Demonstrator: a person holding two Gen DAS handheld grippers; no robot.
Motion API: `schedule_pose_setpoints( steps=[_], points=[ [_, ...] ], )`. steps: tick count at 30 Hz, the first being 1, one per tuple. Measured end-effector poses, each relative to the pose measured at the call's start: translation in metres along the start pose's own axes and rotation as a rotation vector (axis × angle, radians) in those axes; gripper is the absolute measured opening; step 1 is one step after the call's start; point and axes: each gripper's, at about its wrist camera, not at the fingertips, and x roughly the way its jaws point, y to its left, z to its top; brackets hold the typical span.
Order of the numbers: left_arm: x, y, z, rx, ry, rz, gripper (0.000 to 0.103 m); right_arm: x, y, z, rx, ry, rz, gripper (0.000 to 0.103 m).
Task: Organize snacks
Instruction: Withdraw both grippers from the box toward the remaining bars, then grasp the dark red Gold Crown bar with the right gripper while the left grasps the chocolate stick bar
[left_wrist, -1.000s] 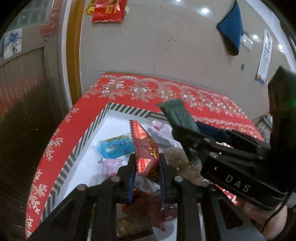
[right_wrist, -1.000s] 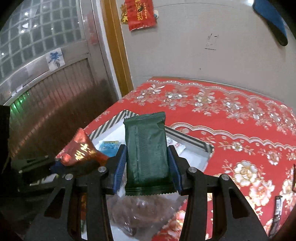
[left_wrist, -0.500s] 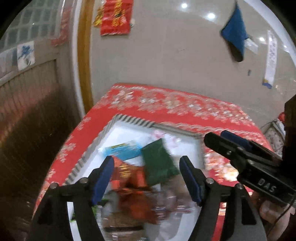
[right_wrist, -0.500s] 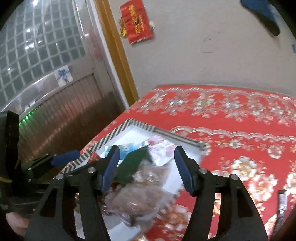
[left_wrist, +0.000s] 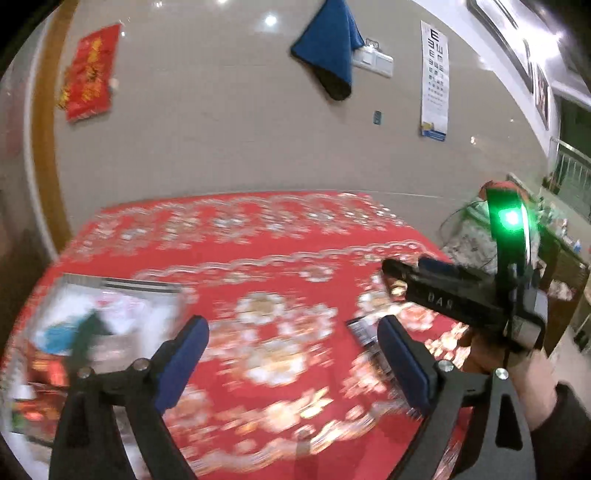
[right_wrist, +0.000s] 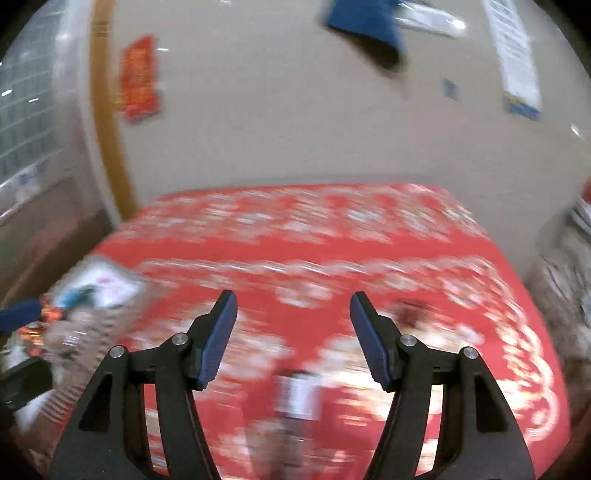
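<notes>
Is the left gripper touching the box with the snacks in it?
Apart. The left wrist view shows the left gripper open over the red tablecloth, with the snack box off to the side, cloth showing between them.

The tray (left_wrist: 122, 286) of snacks (left_wrist: 74, 339) sits on the tablecloth (left_wrist: 277, 258) at the left; a wrapped snack (left_wrist: 360, 330) lies well right.

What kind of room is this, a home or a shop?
Probably a home living or dining room. A table with a red floral tablecloth stands against a beige wall bearing a red festive poster, a hanging blue cloth and an eye chart.
</notes>
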Motion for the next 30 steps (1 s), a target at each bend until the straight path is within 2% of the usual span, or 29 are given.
schedule_pose_setpoints(
  steps=[2,5,8,10,12,16,17,18,20,23,27,30],
  points=[
    [0.020,-0.007,0.002,-0.040,0.025,-0.026,0.094,0.008,-0.029,-0.005,0.048,0.028,-0.039,0.064],
    [0.046,-0.006,0.000,-0.103,0.050,-0.039,0.094,0.020,-0.051,-0.009,0.091,0.068,-0.035,0.064],
    [0.062,0.000,-0.011,-0.129,0.079,-0.031,0.094,0.037,-0.055,-0.005,0.077,0.113,-0.026,0.064],
    [0.073,0.006,-0.013,-0.157,0.148,0.009,0.094,0.044,-0.052,-0.001,0.059,0.126,-0.075,0.064],
    [0.074,0.013,-0.017,-0.188,0.158,-0.005,0.094,0.053,-0.050,0.001,0.057,0.148,-0.078,0.064],
    [0.072,0.018,-0.017,-0.213,0.156,0.003,0.094,0.074,-0.049,0.001,0.049,0.218,-0.137,0.064],
    [0.071,0.019,-0.017,-0.217,0.154,0.005,0.094,0.079,-0.050,0.001,0.049,0.245,-0.157,0.061],
    [0.072,0.020,-0.017,-0.217,0.155,0.004,0.094,0.082,-0.050,0.000,0.046,0.264,-0.157,0.049],
    [0.073,0.021,-0.017,-0.220,0.159,0.002,0.094,0.083,-0.048,-0.001,0.017,0.280,-0.192,0.038],
    [0.073,0.019,-0.017,-0.216,0.164,-0.004,0.094,0.077,-0.050,-0.002,0.008,0.289,-0.188,0.027],
    [0.081,0.004,-0.020,-0.142,0.217,-0.056,0.094,0.058,-0.060,-0.013,0.042,0.268,-0.166,0.026],
    [0.086,-0.022,-0.026,-0.058,0.276,-0.144,0.094,0.038,-0.074,-0.024,0.102,0.242,-0.111,0.026]
  ],
)
